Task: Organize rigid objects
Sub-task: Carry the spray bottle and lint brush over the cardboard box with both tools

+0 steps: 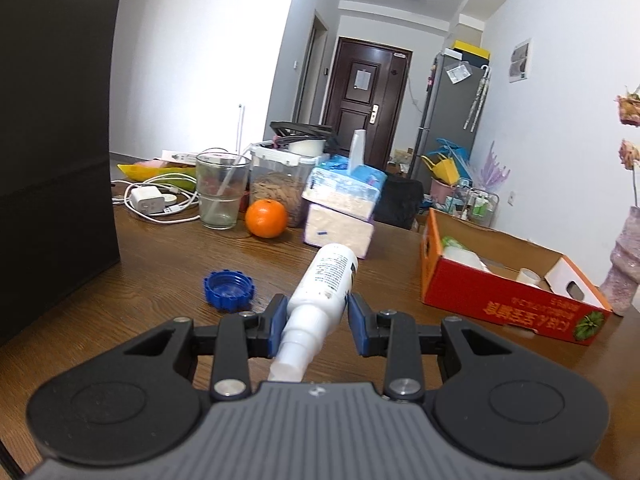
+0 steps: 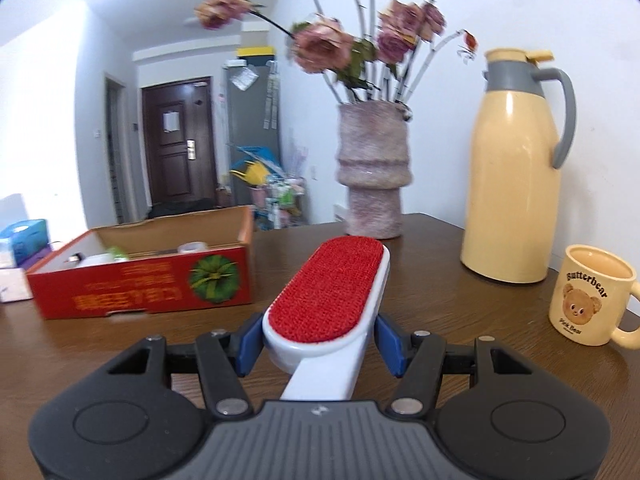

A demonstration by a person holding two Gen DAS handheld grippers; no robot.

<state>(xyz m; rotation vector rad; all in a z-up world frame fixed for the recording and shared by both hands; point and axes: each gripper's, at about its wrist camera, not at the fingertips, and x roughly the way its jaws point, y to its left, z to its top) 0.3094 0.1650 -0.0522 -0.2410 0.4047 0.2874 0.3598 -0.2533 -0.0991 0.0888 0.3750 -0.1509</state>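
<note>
My left gripper (image 1: 318, 322) is shut on a white spray bottle (image 1: 324, 284), its base pointing away and its nozzle end toward the camera, held above the wooden table (image 1: 168, 264). My right gripper (image 2: 320, 340) is shut on a white lint brush with a red pad (image 2: 330, 292), held above the table. A red cardboard box (image 1: 504, 292) with white items inside stands to the right in the left wrist view and to the left in the right wrist view (image 2: 148, 284).
A blue cap (image 1: 229, 290), an orange (image 1: 266, 218), a glass (image 1: 221, 190), tissue packs (image 1: 342, 208), a cereal jar (image 1: 280, 184), chargers (image 1: 150, 200) and a tall black bag (image 1: 52, 140) are on the left. A vase (image 2: 372, 172), a thermos (image 2: 516, 168) and a mug (image 2: 588, 296) stand right.
</note>
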